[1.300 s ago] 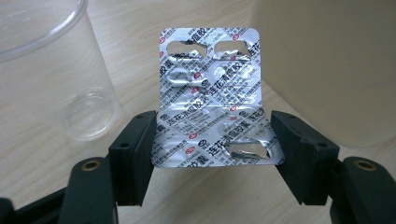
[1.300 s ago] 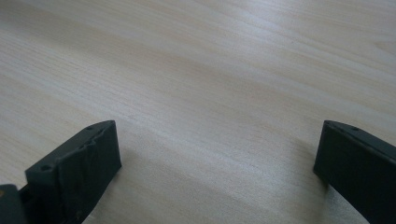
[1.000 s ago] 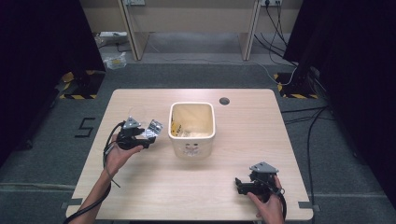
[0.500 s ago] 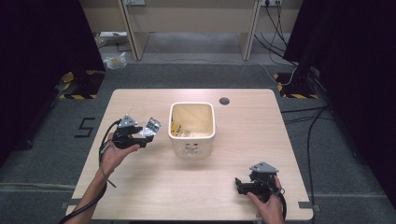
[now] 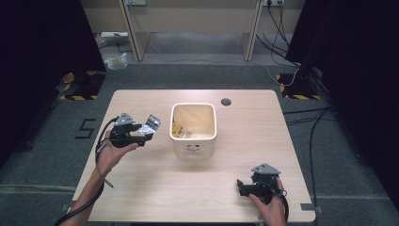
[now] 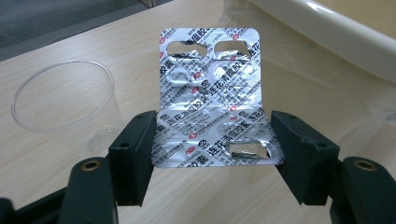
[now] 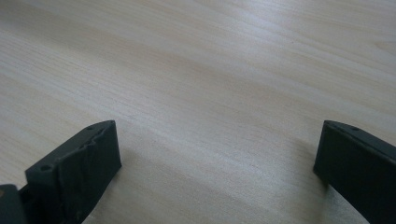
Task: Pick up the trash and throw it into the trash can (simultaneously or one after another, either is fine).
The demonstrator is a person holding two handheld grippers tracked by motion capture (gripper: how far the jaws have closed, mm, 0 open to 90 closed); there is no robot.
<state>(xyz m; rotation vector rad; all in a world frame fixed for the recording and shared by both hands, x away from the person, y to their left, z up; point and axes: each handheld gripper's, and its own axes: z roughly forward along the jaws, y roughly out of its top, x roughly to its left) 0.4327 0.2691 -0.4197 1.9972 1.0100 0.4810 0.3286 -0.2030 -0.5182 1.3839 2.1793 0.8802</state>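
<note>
The left tongs (image 6: 212, 154) are pinching an emptied foil pill sheet (image 6: 212, 100) by its lower edges, holding it upright just left of the cream bin (image 5: 193, 129), probably lining it up for a drop inside. A clear cup (image 6: 63, 95) is standing beyond. The right tongs (image 7: 215, 168) are gaping wide and empty, resting low over the counter (image 5: 244, 117), well clear of the bin.

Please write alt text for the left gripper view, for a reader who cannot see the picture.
A silver blister pack with printed foil and several opened pockets stands upright, clamped between the two black jaws of the left gripper. A clear plastic cup stands on the wooden table behind it, and a cream bin shows at upper right.
</note>
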